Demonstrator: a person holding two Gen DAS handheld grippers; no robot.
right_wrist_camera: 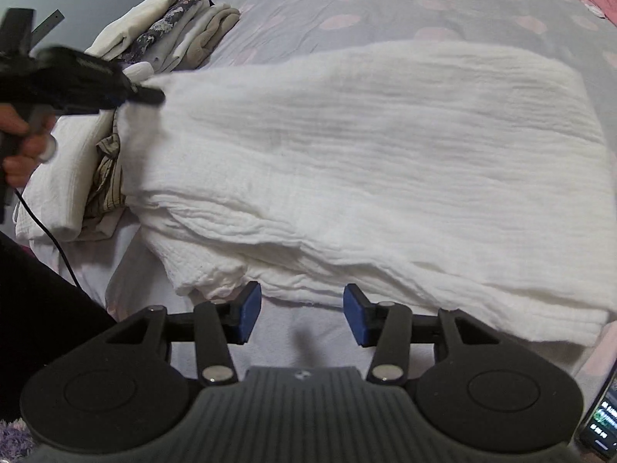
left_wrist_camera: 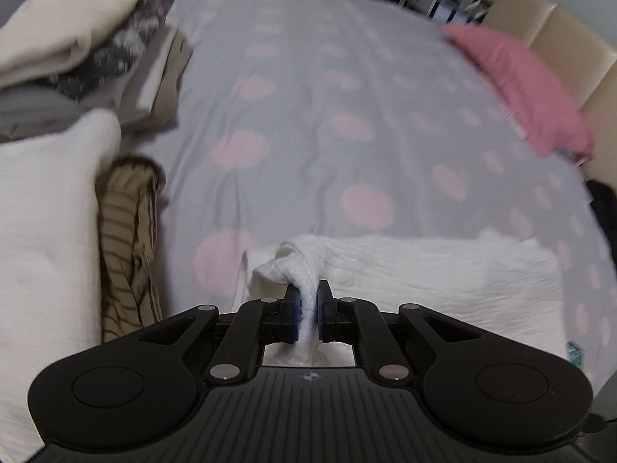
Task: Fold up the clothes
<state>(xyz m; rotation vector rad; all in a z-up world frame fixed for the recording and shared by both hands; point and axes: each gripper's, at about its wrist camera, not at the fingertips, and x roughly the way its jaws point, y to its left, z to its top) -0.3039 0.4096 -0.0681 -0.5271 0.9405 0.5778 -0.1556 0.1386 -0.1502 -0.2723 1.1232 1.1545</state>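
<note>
A white crinkled cloth [right_wrist_camera: 366, 177] lies in folded layers on the bed near its front edge. My left gripper [left_wrist_camera: 307, 301] is shut on a bunched corner of this white cloth [left_wrist_camera: 424, 270] and holds it lifted. In the right wrist view the left gripper [right_wrist_camera: 154, 94] shows at the cloth's left corner, held by a hand. My right gripper [right_wrist_camera: 301, 303] is open and empty, just in front of the cloth's near edge, not touching it.
A grey bedcover with pink dots [left_wrist_camera: 347, 115] spreads behind. A stack of folded clothes [left_wrist_camera: 96, 58] sits at the far left, also in the right wrist view [right_wrist_camera: 173, 27]. A white garment [left_wrist_camera: 42, 231] and a striped tan one [left_wrist_camera: 127, 239] lie left. A pink pillow [left_wrist_camera: 520, 85] lies at right. A phone [right_wrist_camera: 601, 428] lies bottom right.
</note>
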